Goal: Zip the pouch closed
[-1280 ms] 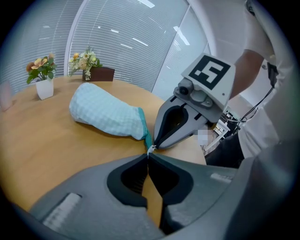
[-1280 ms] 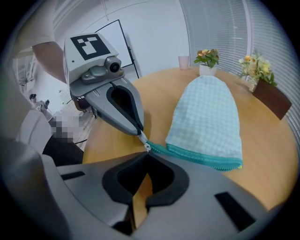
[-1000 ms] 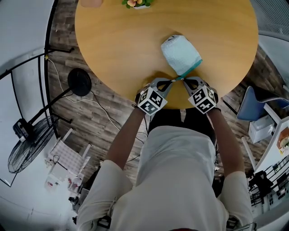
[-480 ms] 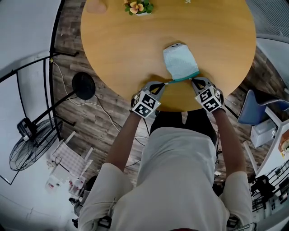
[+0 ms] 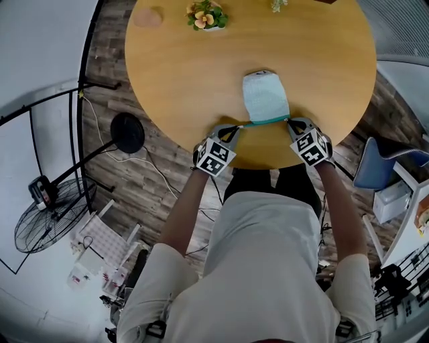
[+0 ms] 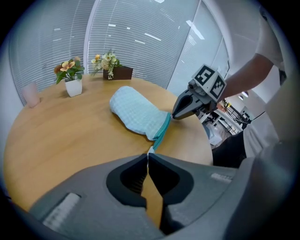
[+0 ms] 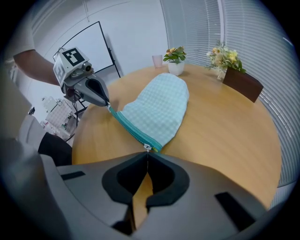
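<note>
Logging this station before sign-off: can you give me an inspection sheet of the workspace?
Surface: round wooden table.
Job's things: checked pouch near the front edge, teal zip stretched between the grippers.
Clutter: flower pot and pink cup at the far edge.
Grippers: left gripper shut on the pouch's end; right gripper shut on the zip pull.
Cables: one cable on the floor, left.
Surroundings: fan, blue chair.
</note>
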Tool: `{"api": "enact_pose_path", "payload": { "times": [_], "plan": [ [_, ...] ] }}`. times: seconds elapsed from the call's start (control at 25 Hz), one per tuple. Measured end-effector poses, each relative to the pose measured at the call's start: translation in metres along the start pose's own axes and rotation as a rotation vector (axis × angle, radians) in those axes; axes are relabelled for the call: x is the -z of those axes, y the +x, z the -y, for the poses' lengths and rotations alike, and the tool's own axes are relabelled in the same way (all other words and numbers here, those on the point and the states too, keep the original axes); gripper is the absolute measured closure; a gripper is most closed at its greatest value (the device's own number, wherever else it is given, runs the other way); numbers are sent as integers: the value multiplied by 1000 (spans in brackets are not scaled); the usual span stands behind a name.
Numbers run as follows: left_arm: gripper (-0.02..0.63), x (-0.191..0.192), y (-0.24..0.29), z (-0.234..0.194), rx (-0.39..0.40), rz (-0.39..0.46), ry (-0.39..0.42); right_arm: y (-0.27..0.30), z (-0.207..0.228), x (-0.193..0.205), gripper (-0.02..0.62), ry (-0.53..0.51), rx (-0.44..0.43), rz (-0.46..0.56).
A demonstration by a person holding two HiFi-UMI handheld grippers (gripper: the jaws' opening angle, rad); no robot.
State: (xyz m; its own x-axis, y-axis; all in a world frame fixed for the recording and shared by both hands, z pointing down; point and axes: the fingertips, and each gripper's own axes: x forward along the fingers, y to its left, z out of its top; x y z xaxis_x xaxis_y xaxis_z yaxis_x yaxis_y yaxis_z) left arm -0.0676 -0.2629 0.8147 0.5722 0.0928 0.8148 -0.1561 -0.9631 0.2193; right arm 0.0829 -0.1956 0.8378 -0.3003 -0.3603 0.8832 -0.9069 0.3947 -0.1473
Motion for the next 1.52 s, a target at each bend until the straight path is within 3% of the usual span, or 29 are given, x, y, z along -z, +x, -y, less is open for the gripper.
{"api": "enact_pose_path", "payload": {
  "times": [0.36, 0.44, 0.6, 1.08, 1.4, 1.52],
  "plan": [
    [574, -8, -9, -1, -43, 34, -11, -12, 11, 2, 546, 55, 80, 1],
    [519, -9, -15, -3, -54, 47, -32, -19, 11, 1, 536, 62, 89, 10],
    [508, -12, -32, 1, -73, 83, -71, -42, 4, -3, 535, 66, 113, 45],
    [509, -94, -139, 36, -163, 373, -197, -188, -15, -73, 538, 105, 177, 351],
    [509, -112, -198, 87, -269, 471, -291, -266, -40, -69, 540, 64, 184, 457],
    [509, -104, -207, 109, -280, 456, -365, -285, -56, -56, 542, 66, 160, 485]
  ]
}}
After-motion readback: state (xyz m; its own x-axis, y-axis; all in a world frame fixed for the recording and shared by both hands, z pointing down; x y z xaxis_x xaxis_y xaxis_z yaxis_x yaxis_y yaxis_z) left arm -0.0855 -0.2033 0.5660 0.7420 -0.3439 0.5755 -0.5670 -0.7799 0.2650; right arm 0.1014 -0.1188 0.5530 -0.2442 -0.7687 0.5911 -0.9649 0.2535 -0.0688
